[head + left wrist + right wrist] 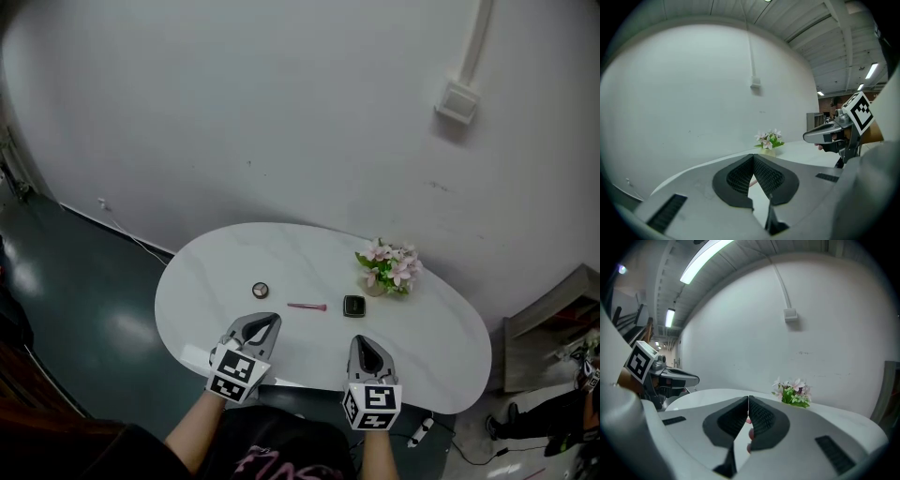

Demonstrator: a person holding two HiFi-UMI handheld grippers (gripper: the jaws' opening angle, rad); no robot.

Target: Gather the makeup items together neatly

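Left tool (263, 323): clenched, empty, over the near desk edge.
Right tool (365, 344): clenched, empty, just right of it, same edge.
Desk (441, 347): white oval top, faint marbling.
Makeup: round compact (261, 291), pink stick (307, 307), black square case (353, 306); loose row mid-desk, apart from each other, just beyond the tools.
Flowers (388, 268): small pot of pink blooms, just behind the black square case.
Floor (84, 281): dark, glossy.
Wall (281, 112): plain white; junction box (457, 101), conduit running up.
Unclear: pink stick too small to identify; clutter at right edge cut off.
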